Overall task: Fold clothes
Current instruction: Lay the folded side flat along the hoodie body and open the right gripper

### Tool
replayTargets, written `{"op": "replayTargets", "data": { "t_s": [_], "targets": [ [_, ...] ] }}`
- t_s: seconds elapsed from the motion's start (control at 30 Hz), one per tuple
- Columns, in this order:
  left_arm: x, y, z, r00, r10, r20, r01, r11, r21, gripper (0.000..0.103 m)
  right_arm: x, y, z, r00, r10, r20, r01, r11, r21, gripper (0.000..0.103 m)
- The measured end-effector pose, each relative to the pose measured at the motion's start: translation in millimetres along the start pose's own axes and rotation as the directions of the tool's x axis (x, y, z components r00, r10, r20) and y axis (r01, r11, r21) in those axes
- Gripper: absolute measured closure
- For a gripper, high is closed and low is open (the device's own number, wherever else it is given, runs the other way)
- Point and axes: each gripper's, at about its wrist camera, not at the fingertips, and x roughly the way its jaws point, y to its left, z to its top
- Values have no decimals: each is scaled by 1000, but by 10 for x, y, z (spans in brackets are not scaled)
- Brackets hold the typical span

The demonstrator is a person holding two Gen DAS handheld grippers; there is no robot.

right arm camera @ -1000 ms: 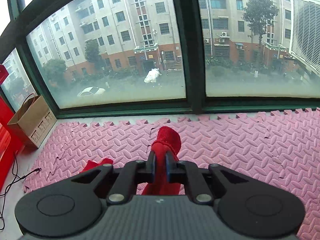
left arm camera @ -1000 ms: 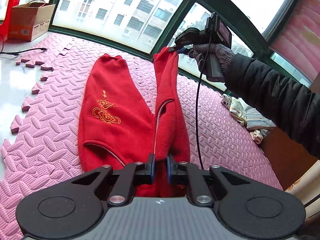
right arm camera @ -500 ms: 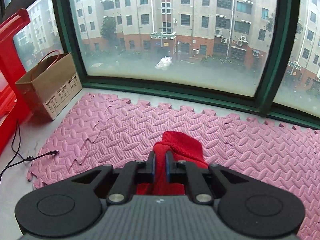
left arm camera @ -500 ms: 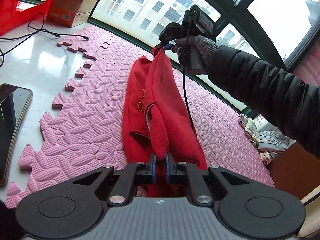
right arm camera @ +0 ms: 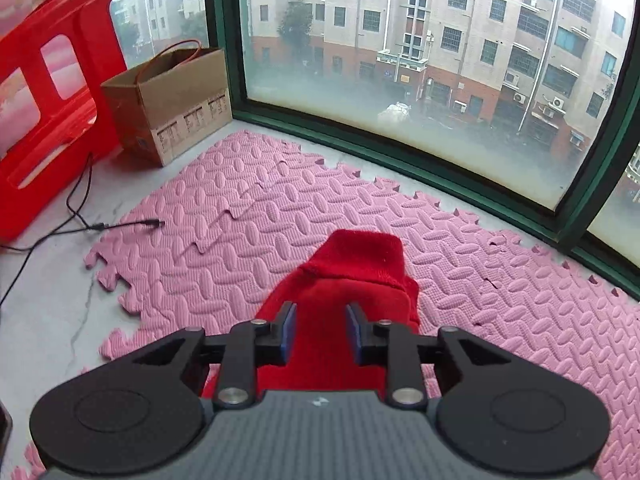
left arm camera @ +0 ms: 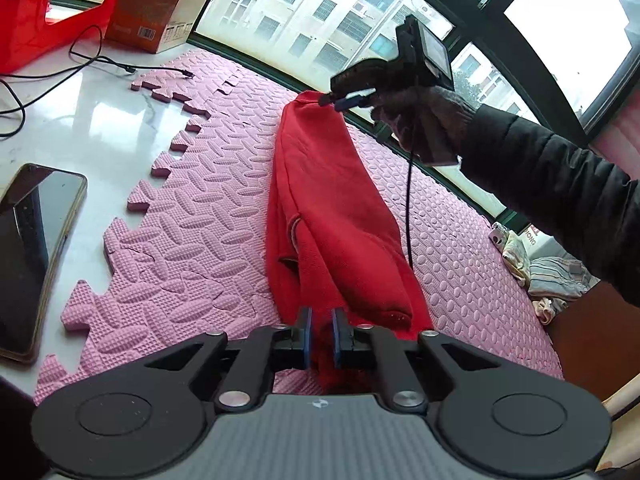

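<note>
Your left gripper (left arm camera: 320, 336) pinched the near end of the red garment (left arm camera: 328, 216), fingers narrow. Your right gripper (right arm camera: 321, 334) was opening, its fingers apart over the far cuff. The garment lay folded lengthwise on the pink mat (left arm camera: 192, 216) beside a window (right arm camera: 420, 60).
</note>
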Motion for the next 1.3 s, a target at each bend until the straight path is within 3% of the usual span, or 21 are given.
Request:
{"op": "replayTargets", "data": {
  "t_s": [0.2,0.4,0.67,0.83,1.0,1.3],
  "targets": [
    [-107,-3,143,998,41,38,-43,998,34,88,-11,-98,-306,1000,-11,-12,10,998,-61,76],
    [49,-149,353,998,50,45,-53,995,87,82,89,-364,-213,998,19,53,-22,998,58,76],
    [381,-297,632,999,36,28,-40,989,142,76,436,-566,-80,999,6,53,-14,989,148,75],
    [551,-294,672,998,59,-10,-57,986,154,73,481,-621,-86,999,9,47,-15,989,146,72],
    [608,-257,662,997,68,-34,-61,986,158,68,223,-587,-86,999,27,44,-30,997,73,70],
    [715,-190,636,994,101,-49,-91,979,181,68,-486,-387,-368,995,101,2,-100,989,-107,65]
  ]
}}
